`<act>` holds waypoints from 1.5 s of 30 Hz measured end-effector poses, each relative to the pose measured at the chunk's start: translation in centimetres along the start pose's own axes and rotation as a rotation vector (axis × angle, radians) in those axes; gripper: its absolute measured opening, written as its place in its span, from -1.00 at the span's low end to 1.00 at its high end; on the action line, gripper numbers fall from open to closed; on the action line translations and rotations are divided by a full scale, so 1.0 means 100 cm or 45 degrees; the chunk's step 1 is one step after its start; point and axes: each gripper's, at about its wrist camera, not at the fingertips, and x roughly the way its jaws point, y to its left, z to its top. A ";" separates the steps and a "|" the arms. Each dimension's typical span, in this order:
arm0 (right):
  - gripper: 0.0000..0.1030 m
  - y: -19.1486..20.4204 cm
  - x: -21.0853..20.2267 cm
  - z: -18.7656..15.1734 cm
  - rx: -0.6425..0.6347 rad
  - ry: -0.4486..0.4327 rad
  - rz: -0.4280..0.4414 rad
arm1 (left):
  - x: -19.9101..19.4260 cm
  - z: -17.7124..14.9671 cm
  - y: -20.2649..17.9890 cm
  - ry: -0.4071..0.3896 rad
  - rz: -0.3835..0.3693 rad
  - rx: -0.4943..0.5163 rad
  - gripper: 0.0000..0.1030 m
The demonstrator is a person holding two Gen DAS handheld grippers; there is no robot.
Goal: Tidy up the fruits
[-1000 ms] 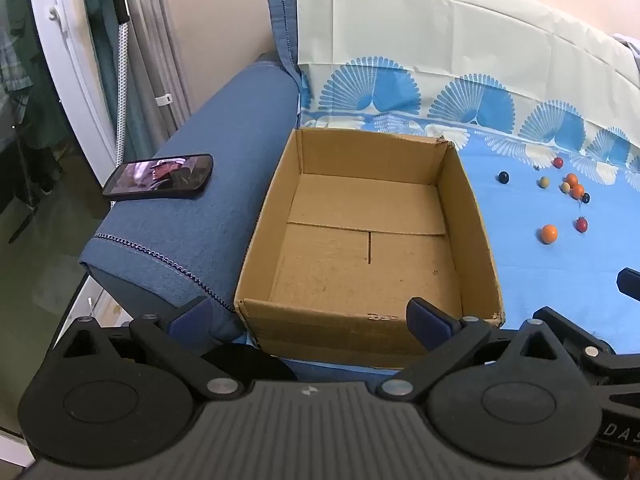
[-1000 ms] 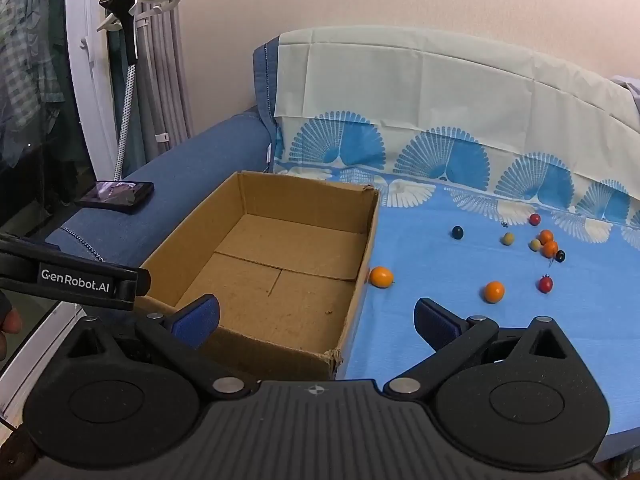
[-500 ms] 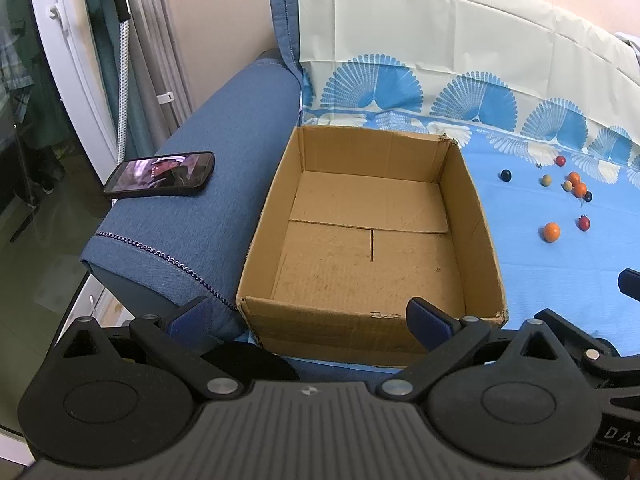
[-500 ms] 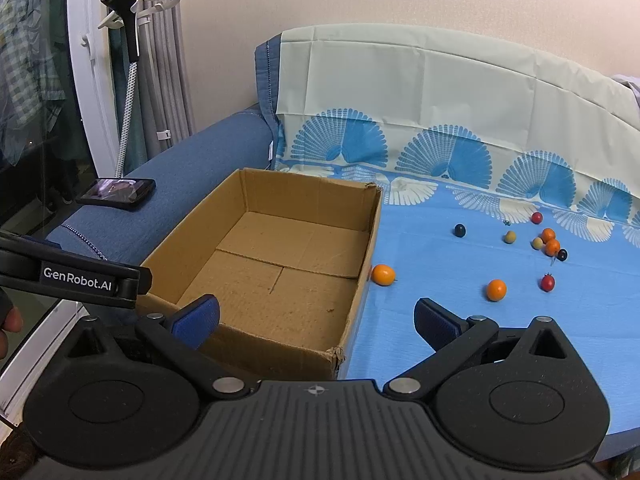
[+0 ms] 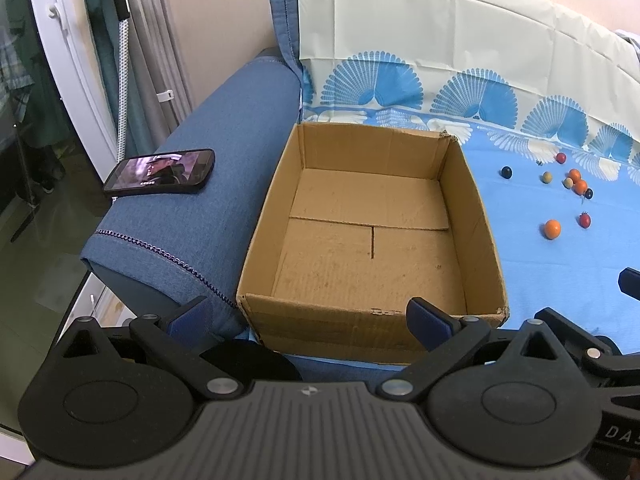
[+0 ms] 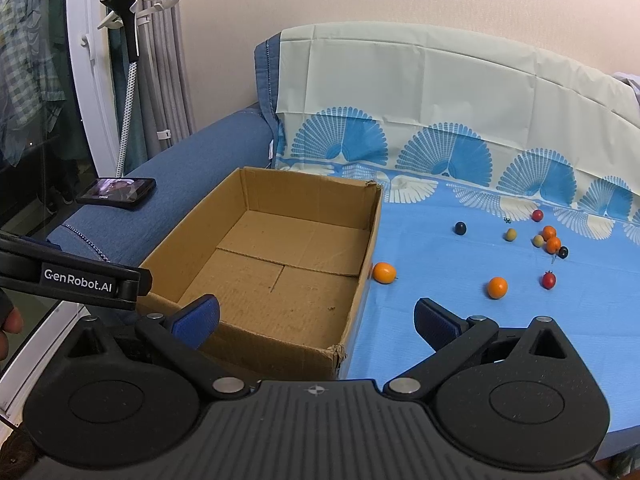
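An empty cardboard box sits on the blue patterned cloth over the sofa seat. Several small fruits lie to its right: an orange one touching the box's right wall, another orange, a red one, a dark one, and a cluster further back. My left gripper hangs open before the box's near wall. My right gripper is open over the box's near right corner. Neither holds anything.
A phone with a lit screen lies on the blue sofa arm left of the box. A window frame, curtains and a steamer stand are at the far left. A hand shows at the left edge.
Both views have shifted only slightly; the box and fruits stay where they were. Both grippers remain open.
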 end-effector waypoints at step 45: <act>0.99 -0.261 0.004 -0.039 0.537 -0.081 -0.542 | 0.093 0.087 -0.258 0.123 -0.311 0.632 0.99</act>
